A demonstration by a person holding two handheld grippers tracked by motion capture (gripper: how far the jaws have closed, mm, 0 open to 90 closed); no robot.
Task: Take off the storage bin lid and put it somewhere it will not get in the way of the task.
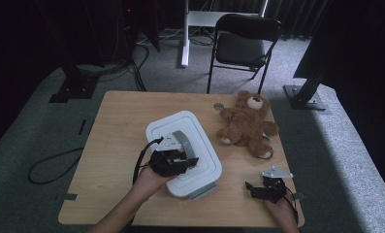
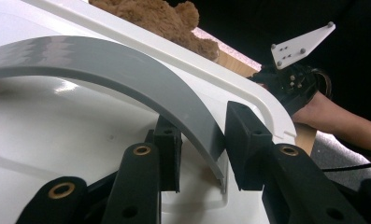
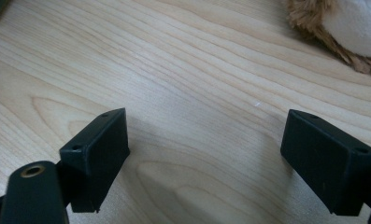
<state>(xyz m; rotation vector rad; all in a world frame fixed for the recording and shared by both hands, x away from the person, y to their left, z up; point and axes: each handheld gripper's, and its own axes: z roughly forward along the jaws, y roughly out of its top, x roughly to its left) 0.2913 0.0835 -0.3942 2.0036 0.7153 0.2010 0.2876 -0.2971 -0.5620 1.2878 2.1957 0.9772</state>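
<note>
A white plastic box (image 1: 202, 145) with a ridged lid lies in the middle of the wooden table (image 1: 117, 126). A grey curved handle (image 1: 184, 141) arches up from the lid. My left gripper (image 1: 186, 160) is shut on this handle near its front end. In the left gripper view the grey handle (image 2: 127, 70) runs between the two black pads (image 2: 246, 135), which press on it from both sides, and my left gripper (image 2: 204, 140) sits low over the lid (image 2: 57, 130). My right gripper (image 1: 252, 189) rests at the table's front right, and its jaws (image 3: 206, 154) stand wide open over bare wood.
A brown teddy bear (image 1: 248, 124) lies on its back at the table's right rear, its foot (image 3: 351, 28) ahead of the right gripper. A small grey disc (image 1: 218, 106) lies beside the bear's head. A black folding chair (image 1: 246, 43) stands behind the table.
</note>
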